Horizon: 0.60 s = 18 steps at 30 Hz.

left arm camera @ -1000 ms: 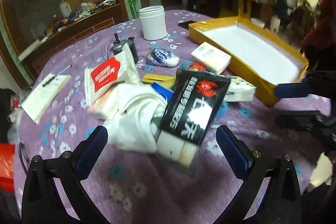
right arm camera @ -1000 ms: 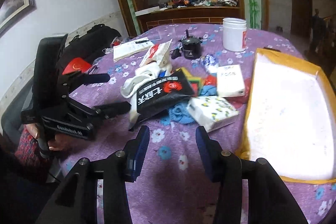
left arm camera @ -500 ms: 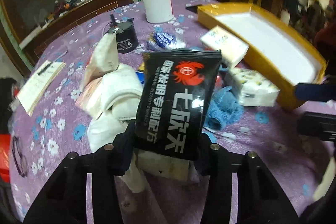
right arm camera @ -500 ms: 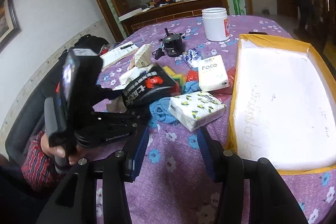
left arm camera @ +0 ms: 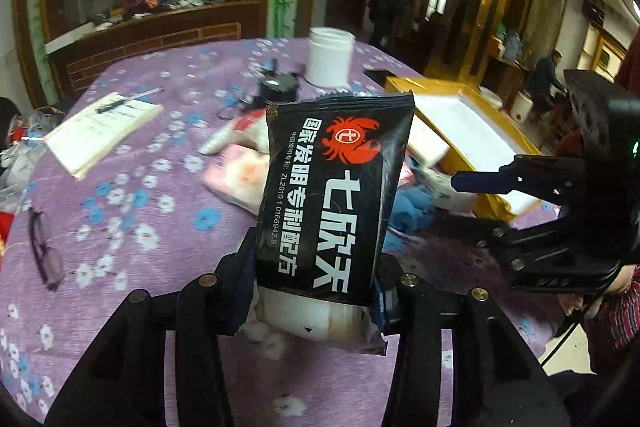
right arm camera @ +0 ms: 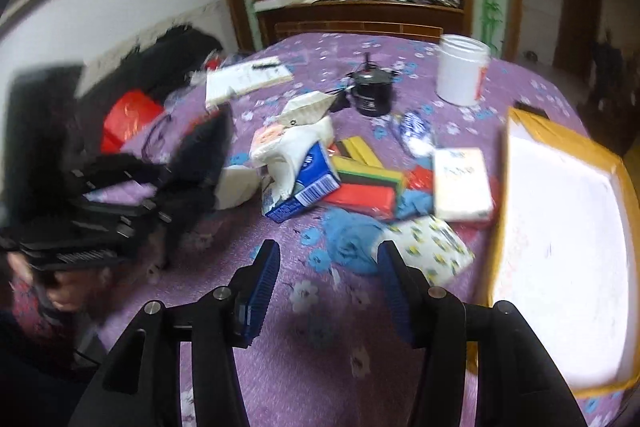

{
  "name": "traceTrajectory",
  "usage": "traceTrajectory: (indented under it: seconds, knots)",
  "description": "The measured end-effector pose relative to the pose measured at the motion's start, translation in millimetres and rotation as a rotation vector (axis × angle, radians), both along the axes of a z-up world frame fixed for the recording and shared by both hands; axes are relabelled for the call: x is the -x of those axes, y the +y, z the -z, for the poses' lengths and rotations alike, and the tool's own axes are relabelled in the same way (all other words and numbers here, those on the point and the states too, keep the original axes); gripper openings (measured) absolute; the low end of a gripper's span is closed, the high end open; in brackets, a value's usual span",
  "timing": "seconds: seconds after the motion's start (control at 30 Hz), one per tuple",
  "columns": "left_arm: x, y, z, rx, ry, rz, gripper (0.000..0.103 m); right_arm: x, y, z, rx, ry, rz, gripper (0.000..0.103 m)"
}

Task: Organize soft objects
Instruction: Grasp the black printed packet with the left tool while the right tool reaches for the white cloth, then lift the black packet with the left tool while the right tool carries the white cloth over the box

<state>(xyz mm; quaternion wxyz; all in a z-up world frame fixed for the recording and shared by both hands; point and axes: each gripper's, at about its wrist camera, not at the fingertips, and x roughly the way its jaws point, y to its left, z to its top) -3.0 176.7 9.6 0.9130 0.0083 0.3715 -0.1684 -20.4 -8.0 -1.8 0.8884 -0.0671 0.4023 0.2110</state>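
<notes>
My left gripper (left arm camera: 314, 291) is shut on a black packet with a red crab logo (left arm camera: 334, 195) and holds it upright above the purple flowered table (left arm camera: 132, 207). In the right wrist view the left gripper and packet (right arm camera: 200, 163) are a dark blur at the left. My right gripper (right arm camera: 328, 283) is open and empty, just above a blue cloth (right arm camera: 352, 239). A pile of soft packs lies beyond it: a white tissue pack (right arm camera: 462, 183), a patterned tissue pack (right arm camera: 432, 247), a blue box (right arm camera: 308, 183) and white cloth (right arm camera: 296, 147).
A yellow tray with a white inside (right arm camera: 500, 207) stands at the right. A white jar (right arm camera: 462, 69), a black pot (right arm camera: 372, 91) and a notebook (right arm camera: 246, 79) sit further back. Glasses (left arm camera: 44, 247) lie at the table's left edge.
My left gripper closed on the black packet and lifted it off the pile, up and back toward the table's near side. My right gripper moved forward toward the blue cloth.
</notes>
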Motion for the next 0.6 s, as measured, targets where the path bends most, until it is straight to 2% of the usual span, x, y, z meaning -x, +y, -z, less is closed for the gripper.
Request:
traceTrajectory:
  seconds: [0.13,0.23,0.3,0.33,0.37,0.4,0.47,0.53,0.6]
  knots:
    - [-2,12,3,0.016,0.008,-0.031,0.044,-9,28,4,0.151,-0.057,-0.061,0.052]
    - [-4,16,5,0.028,0.009,-0.031,0.044,-18,47,23,0.325,-0.058,-0.102,0.049]
    - [-5,19,5,0.043,0.004,-0.034,0.044,-22,54,39,0.442,-0.052,-0.105,0.035]
    - [-5,21,5,0.055,0.005,-0.032,0.044,-22,55,44,0.47,-0.046,-0.109,0.019]
    - [-6,23,5,0.076,0.011,-0.024,0.044,-21,56,49,0.5,-0.047,-0.106,0.017]
    - [-6,25,4,0.087,0.014,-0.021,0.044,-19,53,49,0.497,-0.068,-0.095,0.015]
    - [-9,26,1,0.1,0.02,-0.015,0.044,-17,46,42,0.417,-0.065,-0.091,0.013]
    - [-10,27,-3,0.112,0.019,-0.018,0.044,-14,35,27,0.266,-0.048,-0.089,0.013]
    - [-11,30,-6,0.13,0.02,-0.021,0.044,-12,31,19,0.146,-0.01,-0.113,0.02]
